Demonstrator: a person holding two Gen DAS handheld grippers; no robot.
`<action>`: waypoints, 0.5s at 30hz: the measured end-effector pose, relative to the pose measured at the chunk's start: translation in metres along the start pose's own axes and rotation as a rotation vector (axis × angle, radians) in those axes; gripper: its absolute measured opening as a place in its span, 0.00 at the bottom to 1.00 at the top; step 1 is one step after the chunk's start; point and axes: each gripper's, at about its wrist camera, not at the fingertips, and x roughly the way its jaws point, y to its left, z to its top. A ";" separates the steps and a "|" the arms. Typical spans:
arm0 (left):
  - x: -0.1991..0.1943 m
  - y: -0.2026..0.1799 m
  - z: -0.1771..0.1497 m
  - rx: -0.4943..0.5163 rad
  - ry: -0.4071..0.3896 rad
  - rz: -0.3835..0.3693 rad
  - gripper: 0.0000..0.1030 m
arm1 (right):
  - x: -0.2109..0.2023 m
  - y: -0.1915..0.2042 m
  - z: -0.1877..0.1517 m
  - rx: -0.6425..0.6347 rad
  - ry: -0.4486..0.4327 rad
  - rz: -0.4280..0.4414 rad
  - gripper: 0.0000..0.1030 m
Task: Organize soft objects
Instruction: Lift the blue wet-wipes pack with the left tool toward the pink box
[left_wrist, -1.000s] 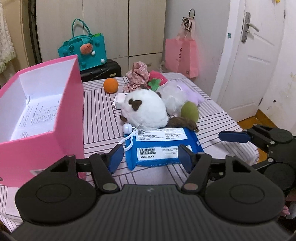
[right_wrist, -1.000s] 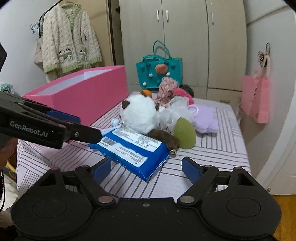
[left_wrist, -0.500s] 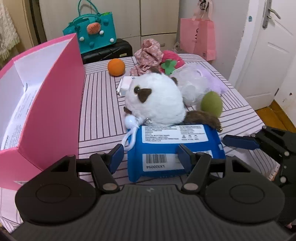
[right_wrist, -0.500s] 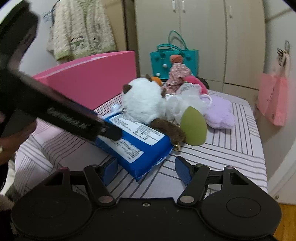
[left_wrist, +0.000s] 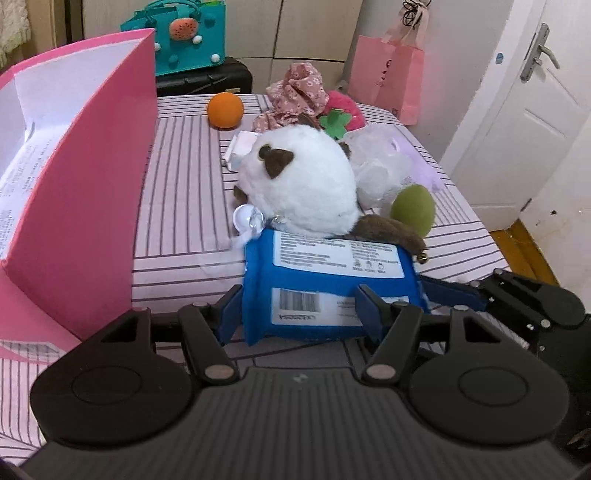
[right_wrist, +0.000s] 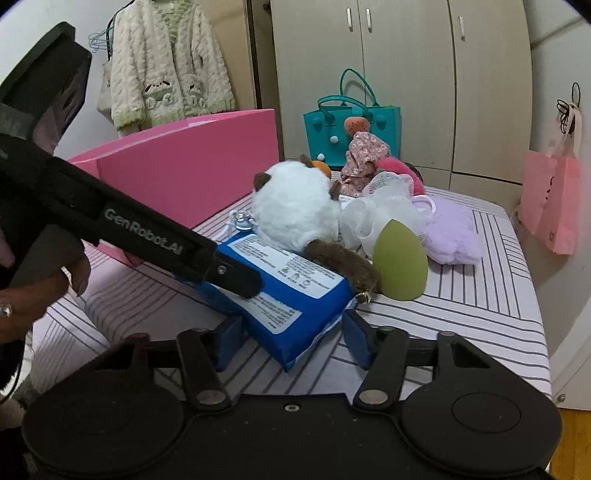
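the step in hand looks like the pickup of the blue wipes pack (left_wrist: 332, 291), which lies on the striped tabletop (left_wrist: 184, 206) at its near edge, just in front of the white plush toy (left_wrist: 299, 184) whose brown tail rests on the pack's top. both tools are at the pack at once. the left tool (left_wrist: 295, 310) straddles its near long side with a blue pad at each end region — the pads appear to touch the wrapper, though i cannot tell whether they press firmly. the right tool (right_wrist: 293, 332) has the pack's corner between its pads and its jaws are closing; a little gap shows on the right pad's side, so it is not gripping yet.

the pink box (left_wrist: 92, 184) stands open to the left, just beside the pack — likely the destination. the next move calls for a firm squeeze from both sides, then a level lift that slides the pack out from under the plush tail without dragging the toy or the green sponge egg (right_wrist: 400, 258) along.
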 end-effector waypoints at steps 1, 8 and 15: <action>-0.001 -0.001 0.000 0.001 0.003 -0.011 0.60 | 0.000 0.001 0.000 0.000 -0.002 0.002 0.55; -0.009 -0.007 -0.004 0.001 0.020 -0.037 0.52 | -0.006 0.005 -0.001 0.013 0.007 0.005 0.52; -0.007 -0.002 -0.006 -0.020 0.020 -0.056 0.49 | -0.013 0.003 -0.006 0.006 0.030 0.008 0.53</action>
